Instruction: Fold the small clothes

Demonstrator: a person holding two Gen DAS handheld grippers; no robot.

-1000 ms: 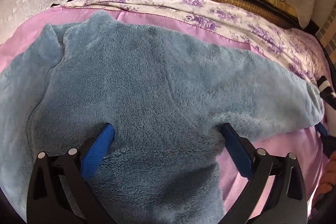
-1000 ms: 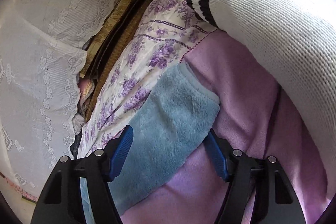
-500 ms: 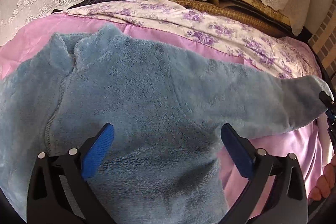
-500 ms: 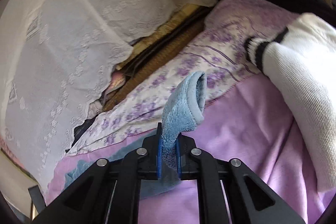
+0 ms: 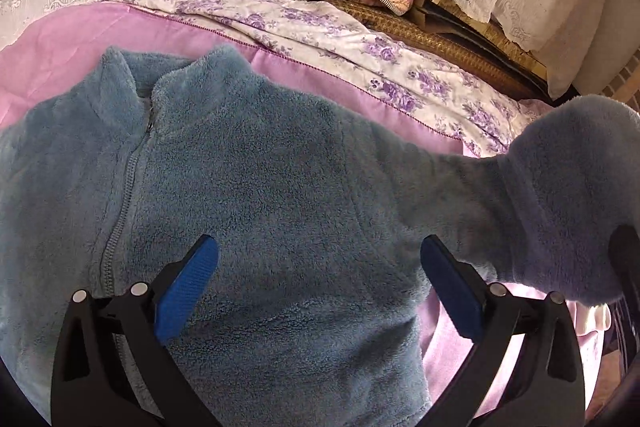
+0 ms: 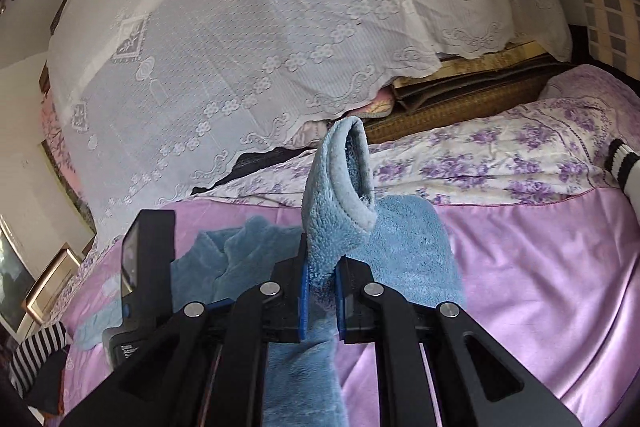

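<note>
Left gripper point(image 5: 318, 275), jaws wide and holding nothing, is seen over the fleece jacket point(image 5: 248, 195) on the bed point(image 5: 60, 39); its sleeve point(image 5: 560, 195) runs toward 3 o'clock, the cuff cut off.

Right gripper point(image 6: 322, 297) is clamped on that sleeve's cuff point(image 6: 344, 183), raised toward 12 o'clock; the jacket body at 9 o'clock is partly hidden.

Left hand-held gripper point(image 5: 318, 277) pitched steeply downward, blue pads wide apart with nothing pinched between them; right hand-held gripper point(image 6: 322, 301) angled shallowly downward, jaws closed tight, pads clamped on the sleeve point(image 6: 340, 211) of the fleece.
</note>
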